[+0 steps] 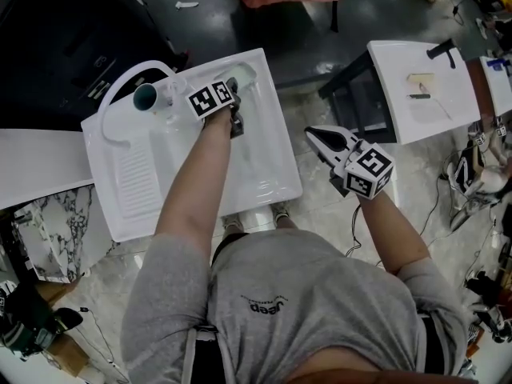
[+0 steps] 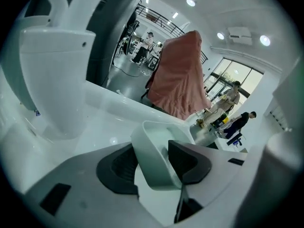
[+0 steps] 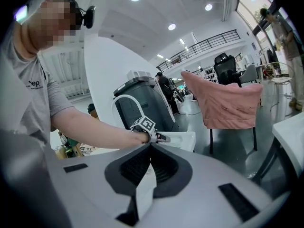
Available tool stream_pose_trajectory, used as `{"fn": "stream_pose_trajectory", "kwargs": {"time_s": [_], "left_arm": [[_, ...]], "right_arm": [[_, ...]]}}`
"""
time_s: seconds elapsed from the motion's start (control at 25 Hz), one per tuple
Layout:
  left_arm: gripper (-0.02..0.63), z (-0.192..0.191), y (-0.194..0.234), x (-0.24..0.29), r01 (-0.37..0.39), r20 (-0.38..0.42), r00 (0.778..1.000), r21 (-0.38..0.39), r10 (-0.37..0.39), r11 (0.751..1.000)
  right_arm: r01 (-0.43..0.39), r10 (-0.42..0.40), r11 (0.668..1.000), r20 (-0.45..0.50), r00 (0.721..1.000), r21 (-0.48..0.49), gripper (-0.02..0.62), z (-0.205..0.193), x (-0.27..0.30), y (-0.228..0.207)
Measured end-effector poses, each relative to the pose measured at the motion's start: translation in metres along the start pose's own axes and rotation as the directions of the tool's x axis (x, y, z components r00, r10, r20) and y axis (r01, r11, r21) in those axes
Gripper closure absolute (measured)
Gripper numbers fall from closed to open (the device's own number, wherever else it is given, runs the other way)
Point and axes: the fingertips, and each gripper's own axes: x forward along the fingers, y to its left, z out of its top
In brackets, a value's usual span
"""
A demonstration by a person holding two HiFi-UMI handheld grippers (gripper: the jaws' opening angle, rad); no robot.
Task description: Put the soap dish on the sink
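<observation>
The white sink [image 1: 264, 174] stands on a pedestal in front of me. A pale soap dish [image 1: 245, 75] rests on the sink's back right corner. My left gripper [image 1: 234, 91] reaches over that corner. In the left gripper view the soap dish [image 2: 156, 160] has one wall between the two dark pads [image 2: 116, 167] of the left gripper [image 2: 152, 167]. The right pad sits inside the dish and the pads stand apart from the wall, so the jaws are open. My right gripper [image 1: 318, 137] hangs in the air to the right of the sink. Its jaws [image 3: 151, 148] meet, with nothing held.
A white faucet [image 1: 152, 94] with a curved hose stands at the sink's back left, and looms as a faucet body [image 2: 57, 80] in the left gripper view. A second white basin [image 1: 424, 86] stands at the right. A pink-draped chair [image 2: 178, 80] is beyond. Cables lie on the floor [image 1: 472, 174].
</observation>
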Motion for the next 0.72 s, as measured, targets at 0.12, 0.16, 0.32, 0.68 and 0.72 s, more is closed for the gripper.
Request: {"fn": "stream_pose_trajectory", "kwargs": {"time_s": [0.12,0.16,0.32,0.68,0.72], "left_arm": [[0.41,0.0,-0.001,0.005,-0.04,-0.019,0.999,0.061,0.042,0.997],[0.404,0.0,-0.002,0.007,-0.051,-0.025,0.998,0.077,0.053,0.996],[0.356,0.002,-0.005,0.008,-0.104,-0.039,0.993,0.179,0.113,0.978],[0.324,0.03,-0.01,0.001,-0.209,0.054,0.977,0.413,0.205,0.886],[0.324,0.032,-0.01,0.0,-0.208,0.055,0.977,0.413,0.204,0.886]], "right_arm": [[0.001,-0.001,1.0,-0.004,1.0,0.006,0.541,-0.004,-0.002,0.001],[0.002,-0.002,1.0,-0.004,1.0,0.007,0.541,-0.005,-0.003,0.001],[0.006,-0.006,1.0,-0.004,1.0,0.011,0.541,-0.007,-0.006,0.001],[-0.003,0.003,1.0,0.003,1.0,0.011,0.541,-0.006,-0.008,0.005],[-0.004,0.004,1.0,0.004,1.0,0.01,0.541,-0.005,-0.008,0.006]]}}
